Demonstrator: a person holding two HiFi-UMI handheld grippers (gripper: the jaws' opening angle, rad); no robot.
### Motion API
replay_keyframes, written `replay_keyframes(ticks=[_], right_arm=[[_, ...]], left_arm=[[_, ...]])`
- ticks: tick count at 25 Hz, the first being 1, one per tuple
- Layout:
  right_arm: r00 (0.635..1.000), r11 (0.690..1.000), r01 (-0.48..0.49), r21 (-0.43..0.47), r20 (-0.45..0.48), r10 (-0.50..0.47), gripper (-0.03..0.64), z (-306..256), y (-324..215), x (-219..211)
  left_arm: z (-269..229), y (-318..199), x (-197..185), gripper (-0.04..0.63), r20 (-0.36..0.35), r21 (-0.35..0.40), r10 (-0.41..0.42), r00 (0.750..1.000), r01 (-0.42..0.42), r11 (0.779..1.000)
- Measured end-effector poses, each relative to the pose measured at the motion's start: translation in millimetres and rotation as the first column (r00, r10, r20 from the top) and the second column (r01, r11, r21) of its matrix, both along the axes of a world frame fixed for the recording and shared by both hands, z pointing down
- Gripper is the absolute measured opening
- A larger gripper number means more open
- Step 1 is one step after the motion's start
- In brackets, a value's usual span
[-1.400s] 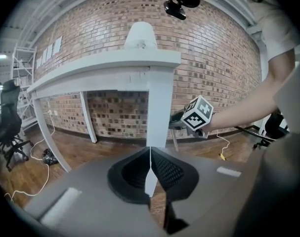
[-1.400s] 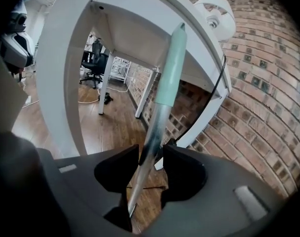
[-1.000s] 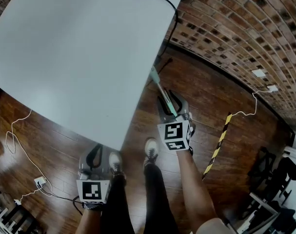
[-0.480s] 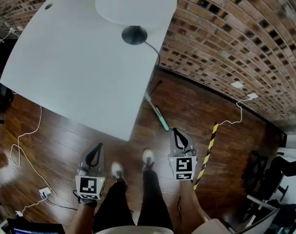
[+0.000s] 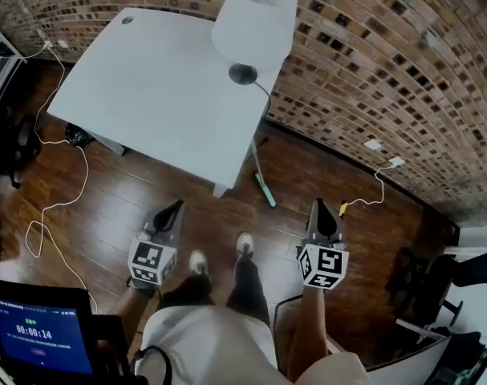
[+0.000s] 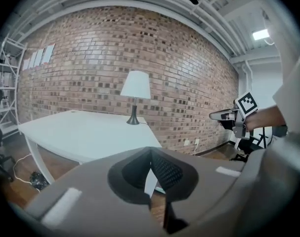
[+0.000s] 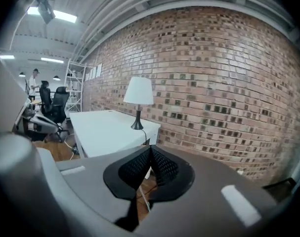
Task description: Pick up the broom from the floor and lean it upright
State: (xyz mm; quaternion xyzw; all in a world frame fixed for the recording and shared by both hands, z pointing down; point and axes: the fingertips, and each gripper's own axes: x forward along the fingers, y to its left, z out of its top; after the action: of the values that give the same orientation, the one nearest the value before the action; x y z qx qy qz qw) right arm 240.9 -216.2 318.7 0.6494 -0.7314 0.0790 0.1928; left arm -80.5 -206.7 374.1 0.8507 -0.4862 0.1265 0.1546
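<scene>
The broom [image 5: 265,191] lies on the wooden floor by the white table's near corner, its teal handle pointing toward my feet. Nothing touches it. My right gripper [image 5: 323,213] hangs well above the floor, to the right of the broom; its jaws are shut with nothing between them, as the right gripper view [image 7: 150,149] shows. My left gripper [image 5: 171,212] hangs to the left of my feet, also shut and empty [image 6: 150,152]. In the left gripper view the right gripper [image 6: 234,116] appears at the far right.
A white table [image 5: 147,95] with a white lamp [image 5: 255,14] stands against the brick wall [image 5: 371,62]. Cables [image 5: 58,207] trail over the floor at left and right. A screen [image 5: 38,335] is at bottom left and dark chairs [image 5: 436,287] at right.
My right gripper left the broom handle, shut empty and rose. The left gripper rose too. The broom stayed on the floor, and the head view lifted until the lamp shows.
</scene>
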Motion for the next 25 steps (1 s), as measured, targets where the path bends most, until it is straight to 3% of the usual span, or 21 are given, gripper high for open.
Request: replay_keyframes(ticks=[8,13,17,19,23,25], right_arm=[[0.997,0.995,-0.041,0.090,0.070,0.034,0.012,-73.7,53.0,-8.9],[0.987,0.987,-0.030,0.156,0.163,0.004,0.012,-106.7,63.1,-20.6],[0.982,0.978,-0.006,0.209,0.188,-0.035,0.012,-130.3,65.2,-25.1],[0.979,0.975,0.014,0.221,0.196,-0.059,0.012,-137.5,70.6,-25.8],[0.973,0.976,0.060,0.211,0.204,-0.104,0.012,-137.2,88.6,-19.7],[0.969,0.975,0.065,0.212,0.218,-0.112,0.012,-138.4,91.6,-15.6]], left_arm=[[-68.8,18.2,-19.3,0.002,0.007,0.104,0.007,1.000,-0.008,0.995],[-136.3,13.1,-27.9,0.002,-0.046,0.228,-0.031,0.998,0.041,0.973],[-174.5,6.5,-26.6,0.002,-0.018,0.306,-0.051,0.999,0.054,0.950],[-182.5,8.7,-21.9,0.002,-0.012,0.313,-0.057,0.998,0.058,0.948],[-195.9,19.1,-8.3,0.002,-0.076,0.297,-0.083,0.994,0.102,0.949],[-201.1,20.9,-0.4,0.002,-0.064,0.303,-0.077,0.995,0.093,0.948]])
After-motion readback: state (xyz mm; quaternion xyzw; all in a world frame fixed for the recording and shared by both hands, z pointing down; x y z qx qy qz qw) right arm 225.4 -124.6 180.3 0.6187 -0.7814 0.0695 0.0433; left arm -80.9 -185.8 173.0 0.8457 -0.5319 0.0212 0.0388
